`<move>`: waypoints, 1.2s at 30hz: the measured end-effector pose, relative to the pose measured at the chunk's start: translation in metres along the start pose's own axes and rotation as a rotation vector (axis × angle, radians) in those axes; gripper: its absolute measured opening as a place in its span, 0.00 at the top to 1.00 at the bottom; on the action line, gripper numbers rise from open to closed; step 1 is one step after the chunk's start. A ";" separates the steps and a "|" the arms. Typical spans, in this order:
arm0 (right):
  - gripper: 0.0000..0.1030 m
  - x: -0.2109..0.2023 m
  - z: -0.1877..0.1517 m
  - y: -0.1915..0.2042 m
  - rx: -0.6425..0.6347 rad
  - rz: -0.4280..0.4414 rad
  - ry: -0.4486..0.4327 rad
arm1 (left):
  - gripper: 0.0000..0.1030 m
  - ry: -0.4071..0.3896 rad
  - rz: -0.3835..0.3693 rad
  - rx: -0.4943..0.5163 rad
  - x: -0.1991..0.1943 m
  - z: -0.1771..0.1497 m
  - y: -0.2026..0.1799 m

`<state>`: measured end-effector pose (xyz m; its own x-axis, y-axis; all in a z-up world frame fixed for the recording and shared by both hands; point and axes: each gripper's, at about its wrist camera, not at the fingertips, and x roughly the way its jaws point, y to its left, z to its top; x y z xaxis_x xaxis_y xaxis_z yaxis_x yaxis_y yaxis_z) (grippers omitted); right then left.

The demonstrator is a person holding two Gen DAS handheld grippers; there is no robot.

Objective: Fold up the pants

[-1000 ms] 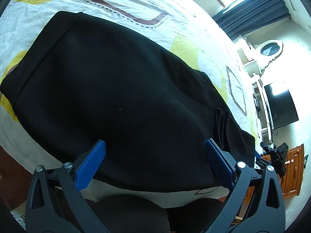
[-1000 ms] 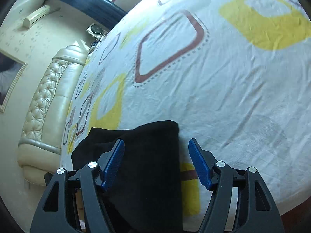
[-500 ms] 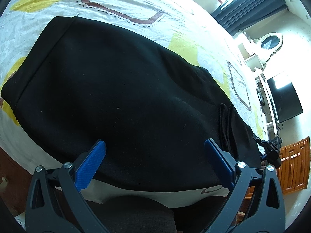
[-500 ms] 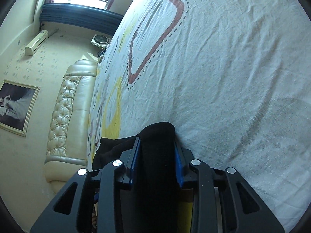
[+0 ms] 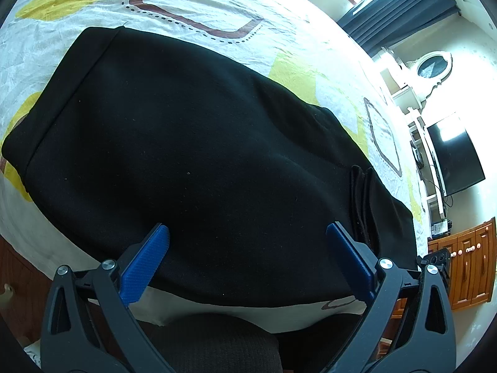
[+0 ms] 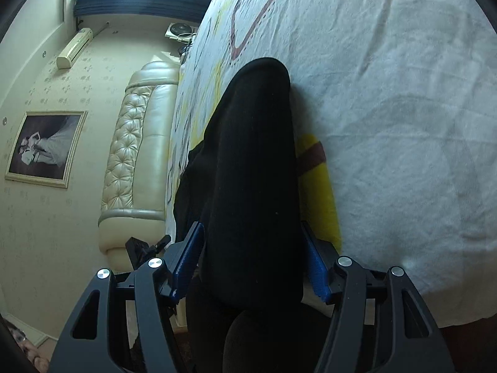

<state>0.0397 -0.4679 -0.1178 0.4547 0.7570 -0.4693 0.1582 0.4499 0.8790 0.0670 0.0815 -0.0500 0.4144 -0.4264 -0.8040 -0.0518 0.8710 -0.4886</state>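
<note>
The black pants (image 5: pixel 198 155) lie across the patterned bedsheet (image 5: pixel 192 9), folded lengthwise into 1 broad band with a hem at the far left and stacked layers showing at the right end. The right gripper (image 6: pixel 251 261), which 1 second ago stood apart over that end, closed on it half a second ago and is now clamped on a thick bunch of the cloth (image 6: pixel 254 161). The fabric rises in a tall ridge between its blue pads (image 6: pixel 315 264), where it lay flat before, so the end looks lifted off the sheet. The left gripper (image 5: pixel 245 248) is unchanged — jaws wide apart, hovering over the near edge of the pants, holding nothing.

That grasp likely starts the crosswise fold: the held end can be carried over toward the hem at the left. The bunch is bulky, so a layer may slip out mid-carry — the free left tool could pin the middle to keep the crease straight.
</note>
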 end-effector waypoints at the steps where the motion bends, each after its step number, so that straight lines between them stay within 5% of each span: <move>1: 0.56 0.001 -0.002 0.002 -0.026 -0.041 0.002 | 0.03 0.000 0.000 0.000 0.000 0.000 0.000; 3: 0.72 0.001 -0.004 0.001 -0.056 -0.103 0.009 | 0.03 0.000 0.000 0.001 0.000 0.000 0.000; 8: 0.73 0.003 -0.004 -0.002 -0.066 -0.116 -0.003 | 0.03 0.003 -0.001 0.006 0.000 0.001 0.000; 14: 0.50 -0.007 -0.010 0.013 -0.031 -0.160 -0.057 | 0.03 0.006 -0.003 0.009 0.000 0.001 0.000; 20: 0.34 -0.020 -0.023 0.078 -0.169 -0.619 -0.291 | 0.03 0.009 -0.003 0.011 0.001 0.002 0.000; 22: 0.29 -0.016 -0.032 0.101 -0.229 -0.702 -0.356 | 0.03 0.011 -0.004 0.011 0.001 0.003 0.001; 25: 0.29 0.002 -0.048 0.128 -0.308 -0.732 -0.396 | 0.03 0.014 -0.008 0.009 0.000 0.003 0.001; 36: 0.29 0.056 -0.073 0.153 -0.488 -0.825 -0.333 | 0.03 -0.054 -0.002 0.009 -0.030 0.012 0.011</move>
<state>0.0256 -0.3222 -0.0163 0.5985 -0.0150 -0.8009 0.1920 0.9734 0.1253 0.0654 0.1064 -0.0272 0.4626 -0.4147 -0.7836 -0.0428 0.8724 -0.4869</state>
